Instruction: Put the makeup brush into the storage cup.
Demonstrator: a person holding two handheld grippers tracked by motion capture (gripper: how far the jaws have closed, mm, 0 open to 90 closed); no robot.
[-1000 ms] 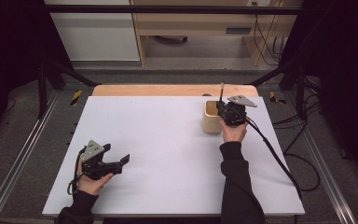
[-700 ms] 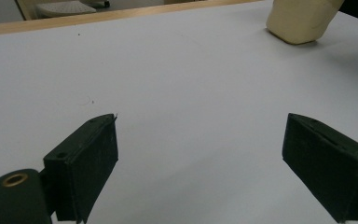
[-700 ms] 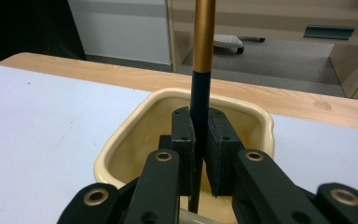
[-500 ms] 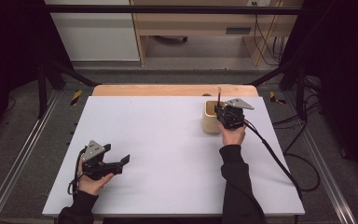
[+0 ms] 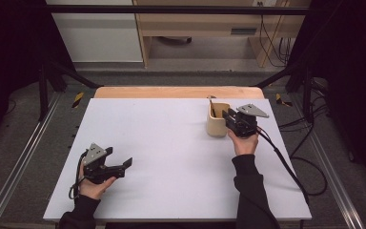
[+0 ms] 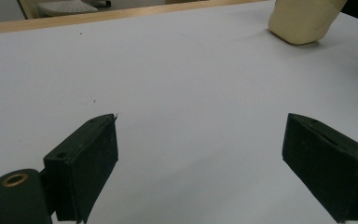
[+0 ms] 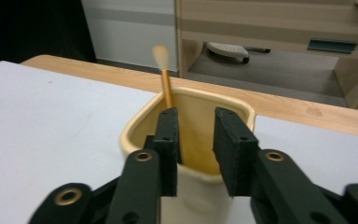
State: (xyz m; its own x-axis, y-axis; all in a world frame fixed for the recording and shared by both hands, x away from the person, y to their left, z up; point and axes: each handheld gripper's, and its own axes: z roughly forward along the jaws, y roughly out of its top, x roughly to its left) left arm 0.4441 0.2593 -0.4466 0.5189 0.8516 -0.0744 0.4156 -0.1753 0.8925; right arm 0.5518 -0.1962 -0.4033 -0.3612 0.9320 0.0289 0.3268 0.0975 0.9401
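A cream cup (image 5: 217, 125) stands at the back right of the white table (image 5: 162, 143). A thin orange stick with a pale tip (image 7: 165, 84) leans inside it against the far rim. My right gripper (image 5: 227, 117) hovers at the cup's right side, level with its rim. In the right gripper view the jaws (image 7: 196, 114) stand slightly apart over the cup (image 7: 140, 135), and the stick passes behind them untouched. My left gripper (image 5: 126, 163) rests near the front left, open wide with bare table between its jaws (image 6: 200, 126). The cup (image 6: 303, 21) shows far off.
A wooden strip (image 5: 171, 91) borders the table's far edge. Behind it are a wooden desk frame and cables on the floor. A black cable (image 5: 286, 167) trails from the right gripper off the right edge. Metal rails run along both sides.
The stick stood up above the right gripper a second ago; now it sits lower, leaning in the cup, free of the jaws. The left gripper has not moved.
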